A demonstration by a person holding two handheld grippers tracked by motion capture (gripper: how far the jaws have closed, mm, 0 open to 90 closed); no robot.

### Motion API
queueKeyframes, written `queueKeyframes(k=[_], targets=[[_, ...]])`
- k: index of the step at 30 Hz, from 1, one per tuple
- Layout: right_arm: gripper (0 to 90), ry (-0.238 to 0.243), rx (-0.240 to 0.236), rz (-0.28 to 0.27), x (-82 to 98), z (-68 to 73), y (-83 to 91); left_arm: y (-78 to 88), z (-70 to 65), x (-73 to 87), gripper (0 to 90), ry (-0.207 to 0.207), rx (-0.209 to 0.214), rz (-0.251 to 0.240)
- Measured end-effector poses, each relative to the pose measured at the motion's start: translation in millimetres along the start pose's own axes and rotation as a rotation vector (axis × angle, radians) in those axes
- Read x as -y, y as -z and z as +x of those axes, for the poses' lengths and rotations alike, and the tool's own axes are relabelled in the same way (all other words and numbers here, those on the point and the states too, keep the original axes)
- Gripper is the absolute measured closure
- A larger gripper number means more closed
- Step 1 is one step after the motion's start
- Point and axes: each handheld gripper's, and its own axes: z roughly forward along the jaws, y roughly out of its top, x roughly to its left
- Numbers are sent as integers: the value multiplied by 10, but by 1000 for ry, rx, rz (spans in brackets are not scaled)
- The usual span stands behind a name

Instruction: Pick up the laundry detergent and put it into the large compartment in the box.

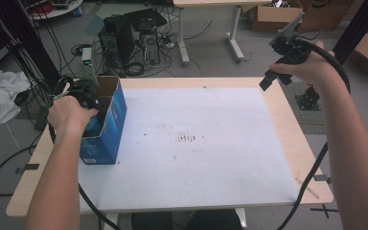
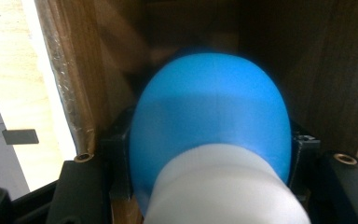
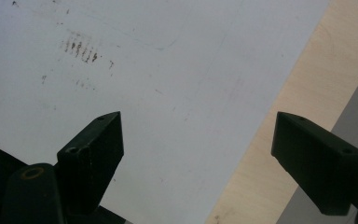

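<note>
Left claw (image 2: 209,186) is clamped on a blue-and-white bulb thing (image 2: 209,121), maybe a light bulb (blurry), down inside the blue box (image 1: 106,124) at the tabletop (image 1: 211,143) edge. Right claw (image 3: 196,158) hangs wide open, out of the way.

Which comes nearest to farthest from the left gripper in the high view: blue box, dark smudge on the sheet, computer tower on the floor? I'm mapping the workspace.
1. Blue box: at the table's left edge; the left gripper reaches into its open top.
2. Computer tower: on the floor beyond the table's far edge.
3. Dark smudge: mid-sheet, to the gripper's right.
</note>
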Motion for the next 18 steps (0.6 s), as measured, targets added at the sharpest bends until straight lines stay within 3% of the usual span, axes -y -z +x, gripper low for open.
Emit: queueKeyframes(k=[18], targets=[[169,-2,-4,-1,14,-8,-2,-23,19,-1,376,3,9,-10]])
